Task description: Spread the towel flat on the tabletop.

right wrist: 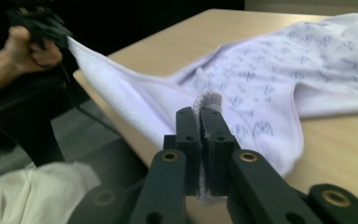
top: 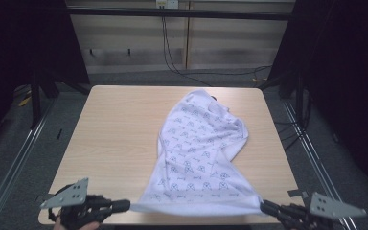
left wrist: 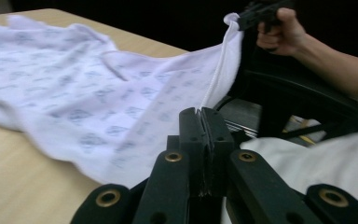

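A white garment (top: 196, 143) with a small blue print lies on the wooden table (top: 110, 124), running from the far right middle to the near edge. Its near hem is stretched between my two grippers. My left gripper (top: 124, 206) is shut on the hem's left corner at the table's front edge, and in the left gripper view the jaws (left wrist: 200, 113) pinch the cloth (left wrist: 98, 93). My right gripper (top: 264, 206) is shut on the right corner. In the right gripper view a tuft of fabric (right wrist: 208, 99) sticks out between the closed jaws.
Metal rails (top: 14, 158) run along the floor on both sides of the table. Black cables (top: 182, 67) hang down the back wall and cross the floor behind it. The left half of the tabletop is bare wood. The person's white top (left wrist: 335, 158) is close behind the grippers.
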Action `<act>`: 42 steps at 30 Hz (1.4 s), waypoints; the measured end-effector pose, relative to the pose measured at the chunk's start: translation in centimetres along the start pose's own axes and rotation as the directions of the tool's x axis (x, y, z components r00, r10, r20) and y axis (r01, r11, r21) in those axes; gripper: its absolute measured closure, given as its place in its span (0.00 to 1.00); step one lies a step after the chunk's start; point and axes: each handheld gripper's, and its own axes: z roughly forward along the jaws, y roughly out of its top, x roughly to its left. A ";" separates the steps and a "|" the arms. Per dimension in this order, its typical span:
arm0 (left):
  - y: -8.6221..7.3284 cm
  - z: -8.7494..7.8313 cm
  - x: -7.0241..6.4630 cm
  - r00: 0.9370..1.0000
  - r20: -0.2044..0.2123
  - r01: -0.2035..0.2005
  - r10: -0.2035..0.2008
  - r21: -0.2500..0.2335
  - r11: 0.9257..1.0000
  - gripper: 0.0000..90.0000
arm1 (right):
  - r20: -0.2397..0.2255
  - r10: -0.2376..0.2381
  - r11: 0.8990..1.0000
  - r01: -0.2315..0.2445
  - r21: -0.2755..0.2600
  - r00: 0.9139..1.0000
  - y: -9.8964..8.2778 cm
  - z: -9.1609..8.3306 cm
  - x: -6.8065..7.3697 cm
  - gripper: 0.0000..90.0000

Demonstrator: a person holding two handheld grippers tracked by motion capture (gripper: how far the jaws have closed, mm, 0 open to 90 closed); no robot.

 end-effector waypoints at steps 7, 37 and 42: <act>-0.8 -0.3 0.4 0.998 0.065 0.025 -0.025 -0.002 1.000 0.84 | 0.049 0.035 0.999 -0.036 0.009 0.998 -0.8 -0.6 -0.2 0.72; -3.0 9.4 13.2 0.968 -0.230 0.179 -0.097 0.367 0.913 0.95 | 0.214 0.039 0.974 -0.084 0.210 0.976 1.4 11.3 -12.0 0.99; -3.4 9.1 9.6 0.980 -0.177 0.157 -0.088 0.423 0.892 0.93 | 0.264 0.032 0.968 -0.096 0.233 0.964 -0.5 8.6 -11.7 0.99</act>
